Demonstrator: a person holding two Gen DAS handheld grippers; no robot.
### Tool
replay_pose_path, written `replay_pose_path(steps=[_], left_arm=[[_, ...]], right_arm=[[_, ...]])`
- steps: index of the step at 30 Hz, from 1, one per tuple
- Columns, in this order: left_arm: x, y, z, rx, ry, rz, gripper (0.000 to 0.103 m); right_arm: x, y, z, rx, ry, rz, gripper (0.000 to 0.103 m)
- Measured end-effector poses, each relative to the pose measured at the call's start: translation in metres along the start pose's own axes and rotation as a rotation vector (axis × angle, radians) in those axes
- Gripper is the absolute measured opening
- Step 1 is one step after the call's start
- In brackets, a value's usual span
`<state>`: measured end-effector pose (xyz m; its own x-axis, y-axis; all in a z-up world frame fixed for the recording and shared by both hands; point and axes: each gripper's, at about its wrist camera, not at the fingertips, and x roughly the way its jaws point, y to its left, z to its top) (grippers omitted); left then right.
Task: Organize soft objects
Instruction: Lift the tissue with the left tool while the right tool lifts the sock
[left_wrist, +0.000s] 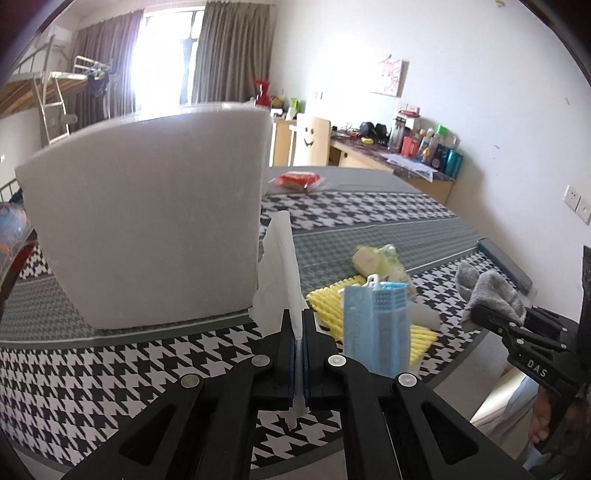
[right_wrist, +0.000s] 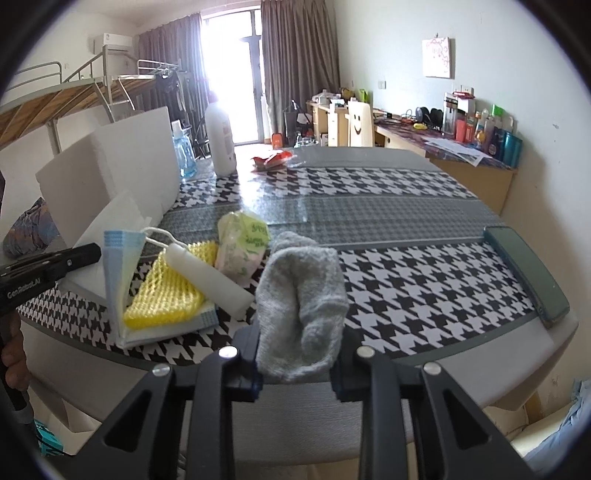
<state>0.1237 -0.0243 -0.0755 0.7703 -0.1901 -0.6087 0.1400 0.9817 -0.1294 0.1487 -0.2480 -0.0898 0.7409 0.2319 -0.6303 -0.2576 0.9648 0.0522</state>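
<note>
Grey sock (right_wrist: 301, 306) nearest; houndstooth table (right_wrist: 424, 280); curtained window (right_wrist: 236, 70) beyond.

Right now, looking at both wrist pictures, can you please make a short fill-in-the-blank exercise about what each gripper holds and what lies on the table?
1. The left gripper is shut on a thin white ____.
2. The right gripper holds a bunched ____ sock.
3. The blue face mask stands in front of a ____ sponge.
4. The big foam box on the table is ____ in colour.

Missing words: tissue; grey; yellow; white
</note>
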Motion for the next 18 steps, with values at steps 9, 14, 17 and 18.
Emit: replay_pose_path(steps=[9, 14, 17, 18], left_arm=[[-0.041, -0.001, 0.008, 0.035, -0.086, -0.009, 0.003], [-0.058, 0.0, 0.011, 0.046, -0.115, -0.011, 0.003], [-0.066, 0.0, 0.014, 0.048, -0.131, -0.01, 0.003], [-0.067, -0.001, 0.016, 0.049, -0.133, -0.009, 0.003]], right_arm=[[-0.019, 0.007, 0.009, -0.007, -0.053, 0.012, 0.03], [-0.029, 0.012, 0.016, -0.014, -0.082, 0.021, 0.03], [-0.031, 0.014, 0.02, -0.016, -0.095, 0.023, 0.03], [-0.033, 0.015, 0.022, -0.016, -0.1, 0.027, 0.03]])
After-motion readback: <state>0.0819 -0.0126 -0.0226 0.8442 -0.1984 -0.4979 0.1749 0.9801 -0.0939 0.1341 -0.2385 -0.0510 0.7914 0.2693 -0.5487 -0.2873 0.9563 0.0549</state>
